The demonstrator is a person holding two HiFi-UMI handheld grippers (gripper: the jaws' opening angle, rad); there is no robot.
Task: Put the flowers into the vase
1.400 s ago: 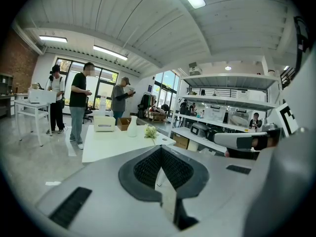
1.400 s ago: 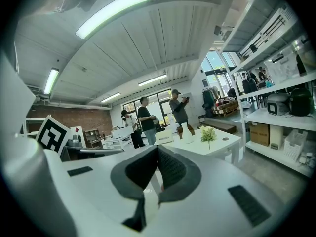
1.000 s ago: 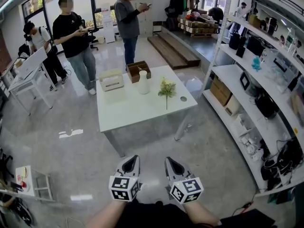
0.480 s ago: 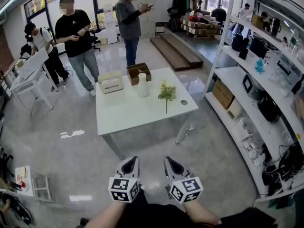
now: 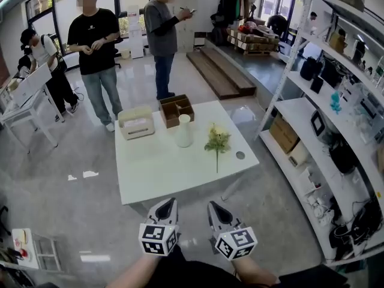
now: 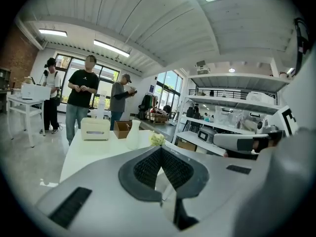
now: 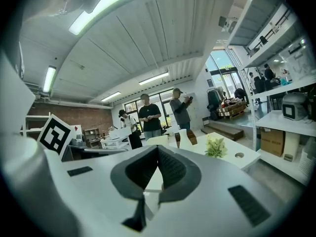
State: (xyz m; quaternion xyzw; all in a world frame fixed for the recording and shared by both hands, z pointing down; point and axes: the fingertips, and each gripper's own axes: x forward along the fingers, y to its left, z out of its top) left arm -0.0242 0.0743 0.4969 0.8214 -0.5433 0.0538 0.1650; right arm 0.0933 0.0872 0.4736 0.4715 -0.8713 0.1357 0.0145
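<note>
A white vase point(image 5: 184, 131) stands upright near the middle of the white table point(image 5: 162, 176). To its right on the tabletop lies a sprig of pale yellow-green flowers point(image 5: 217, 141) with a long stem. My left gripper point(image 5: 167, 202) and right gripper point(image 5: 214, 206) are side by side at the table's near edge, short of both objects. Both are shut and hold nothing. Past the shut pads of the left gripper point(image 6: 159, 149) are the vase point(image 6: 133, 135) and the flowers point(image 6: 157, 139). Beyond the right gripper point(image 7: 158, 147) are the vase point(image 7: 183, 137) and the flowers point(image 7: 216, 146).
A beige box point(image 5: 136, 122) and a brown wooden tray point(image 5: 176, 110) sit at the table's far side. A small round disc point(image 5: 240, 155) lies near its right edge. Three people point(image 5: 96, 53) stand beyond the table. White shelving point(image 5: 324, 119) lines the right.
Both grippers have moved forward together toward the table, which now lies much closer and larger in the head view. Their jaws have stayed shut.
</note>
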